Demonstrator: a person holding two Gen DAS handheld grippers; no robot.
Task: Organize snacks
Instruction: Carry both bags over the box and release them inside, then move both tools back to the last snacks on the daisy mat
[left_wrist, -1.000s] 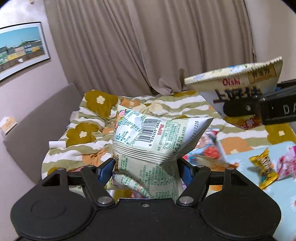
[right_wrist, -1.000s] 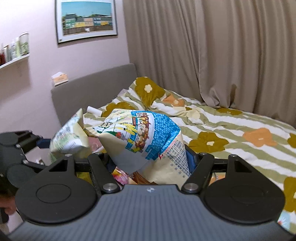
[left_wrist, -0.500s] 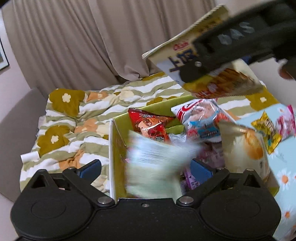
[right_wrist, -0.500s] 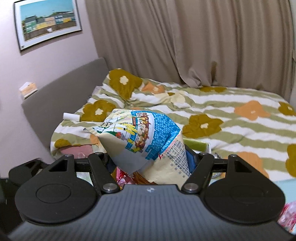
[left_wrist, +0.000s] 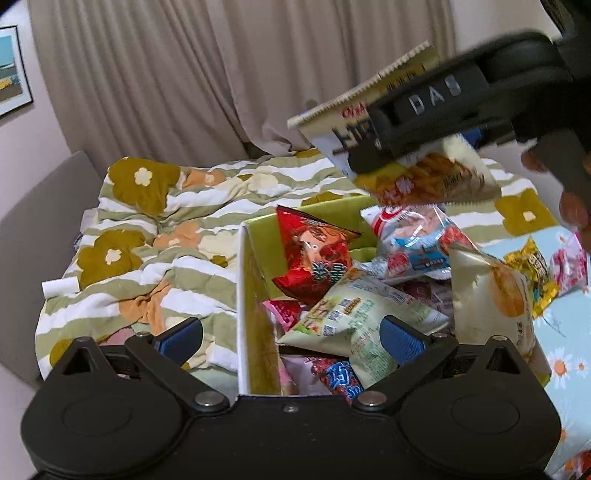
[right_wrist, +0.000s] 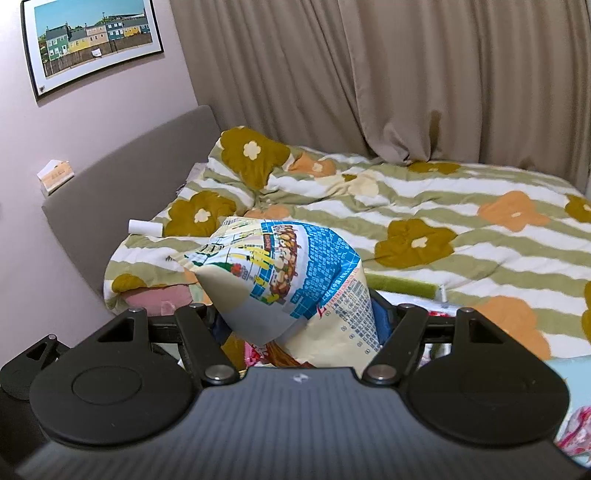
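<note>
Green-striped quilt (left_wrist: 159, 258) w/ flowers far left, then the yellow box (left_wrist: 243, 302) dead centre, crammed w/ snack bags. Left gripper (left_wrist: 291, 338) hangs over the box, jaws spread as wide as they go, nothing pinched; a pale green bag (left_wrist: 354, 317) lies loose on the pile between the blue pads (left_wrist: 399, 338), not gripped. Moving right: right gripper (left_wrist: 424, 122) hovers above the box's far side w/ a cream chip bag (left_wrist: 428, 177) clamped at its upper half, jaws just starting to ease apart, pads on the bag.

How to do it well, imo: bring that chip bag low over the gap behind the red bag (left_wrist: 314, 254) before letting go fully, so it drops flat inside and doesn't slide off the heap. Pull the left one clear first, room's tight.

Count: 1 box, 2 grippers, approx 6 bags visible inside, 1 in the air, plus 2 small packets, a gold packet (left_wrist: 535, 273) and a pink packet (left_wrist: 569, 269), waiting outside at far right.
</note>
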